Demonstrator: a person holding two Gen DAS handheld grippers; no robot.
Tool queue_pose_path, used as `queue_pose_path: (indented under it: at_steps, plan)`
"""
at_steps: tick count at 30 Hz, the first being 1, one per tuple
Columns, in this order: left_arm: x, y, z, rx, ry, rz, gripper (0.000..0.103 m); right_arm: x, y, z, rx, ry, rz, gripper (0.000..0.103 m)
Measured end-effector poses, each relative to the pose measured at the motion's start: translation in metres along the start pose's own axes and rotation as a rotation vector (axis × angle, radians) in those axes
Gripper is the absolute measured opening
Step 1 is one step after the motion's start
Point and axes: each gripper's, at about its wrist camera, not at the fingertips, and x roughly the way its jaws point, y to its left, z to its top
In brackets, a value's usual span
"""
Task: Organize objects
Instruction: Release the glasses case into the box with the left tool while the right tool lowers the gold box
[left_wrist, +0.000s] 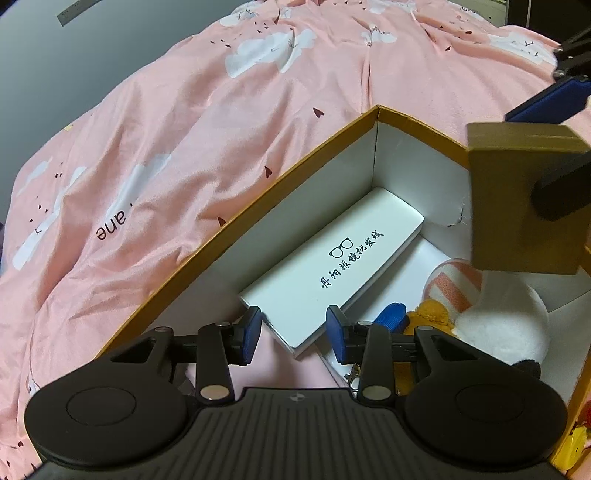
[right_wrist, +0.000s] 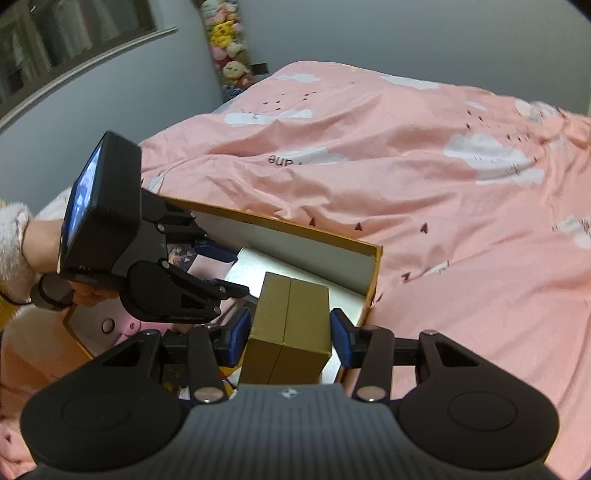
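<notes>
Pink quilt (left_wrist: 221, 147) under the open orange box (left_wrist: 236, 218). Inside the box: white glasses case (left_wrist: 332, 266), long axis along the box's left wall, plush toy (left_wrist: 491, 321) beside it. Left gripper (left_wrist: 291, 330) spread apart, straddling the case's near end. Right gripper (right_wrist: 290, 332) clamped on gold box (right_wrist: 291, 325), above the orange box's right side.

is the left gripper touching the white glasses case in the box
Apart. The left wrist view shows the left gripper open, gaps between both blue pads and the white rectangular glasses case.
</notes>
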Motion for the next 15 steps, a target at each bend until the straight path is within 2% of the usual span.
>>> queue_pose_path:
  at_steps: [5, 8, 15]
  plan:
    - [-0.017, 0.013, -0.009, -0.136, -0.049, -0.069, 0.044, 0.007, 0.007, 0.005, -0.119, 0.011, -0.007, 0.049]
    - [-0.029, 0.013, -0.018, -0.183, -0.08, -0.094, 0.044, 0.014, 0.014, 0.007, -0.232, 0.019, -0.01, 0.049]
    - [-0.045, 0.016, -0.04, -0.324, -0.037, -0.065, 0.044, 0.036, 0.042, -0.004, -0.644, 0.061, -0.005, 0.049]
